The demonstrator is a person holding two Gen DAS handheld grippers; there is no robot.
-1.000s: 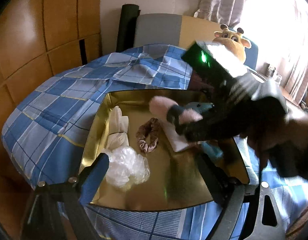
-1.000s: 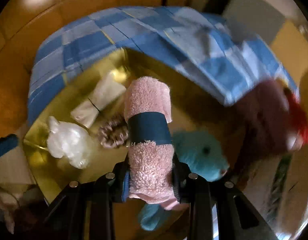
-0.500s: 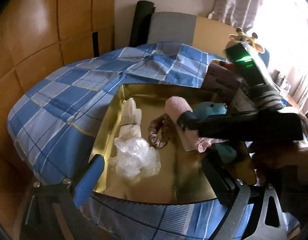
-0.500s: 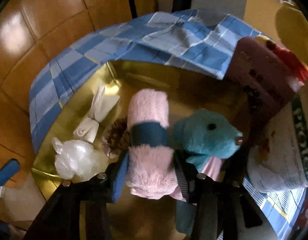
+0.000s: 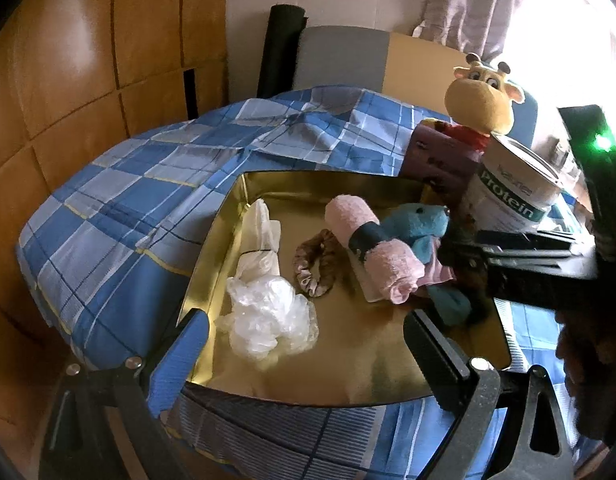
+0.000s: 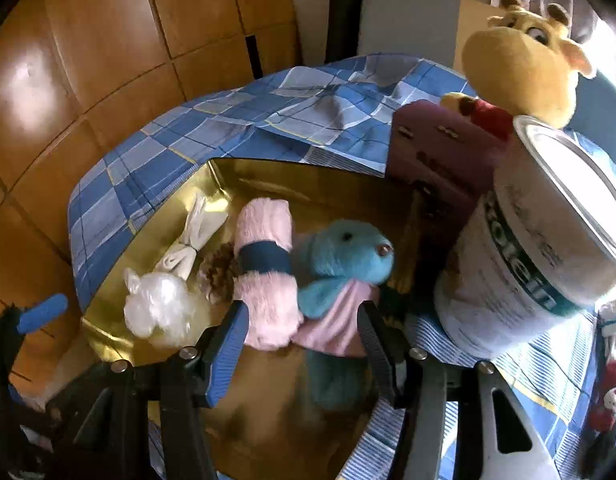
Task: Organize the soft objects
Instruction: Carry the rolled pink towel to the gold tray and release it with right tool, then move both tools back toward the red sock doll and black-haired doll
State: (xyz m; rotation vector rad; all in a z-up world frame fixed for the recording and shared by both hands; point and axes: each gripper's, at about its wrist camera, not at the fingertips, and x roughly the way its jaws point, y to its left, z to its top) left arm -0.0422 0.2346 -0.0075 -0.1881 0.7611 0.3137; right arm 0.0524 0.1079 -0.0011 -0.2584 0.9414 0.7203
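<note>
A gold tray (image 5: 212, 248) on the blue checked cloth holds a tied white cloth (image 5: 260, 240), a crumpled clear plastic bag (image 5: 268, 320), a brown scrunchie (image 5: 315, 264), a pink towel roll (image 5: 371, 252) with a dark band, and a blue plush toy (image 5: 419, 224). My right gripper (image 6: 300, 332) hovers over the roll's near end with its jaws opening. The pink towel roll (image 6: 264, 264) and the blue plush toy (image 6: 343, 256) lie just beyond its fingers, and the pads touch neither. My left gripper (image 5: 308, 344) stands wide open above the tray's near edge, with nothing held.
A yellow giraffe plush (image 5: 479, 100), a white protein tub (image 5: 511, 196) and a mauve box (image 5: 439, 156) crowd the tray's far right side. The checked cloth (image 5: 128, 208) is rumpled behind the tray. Wood panelling and a grey chair back (image 5: 339, 56) stand beyond.
My right gripper has let go of the pink towel roll and drawn back and up. The roll now lies in the tray against the blue plush. The left gripper has hardly moved.
</note>
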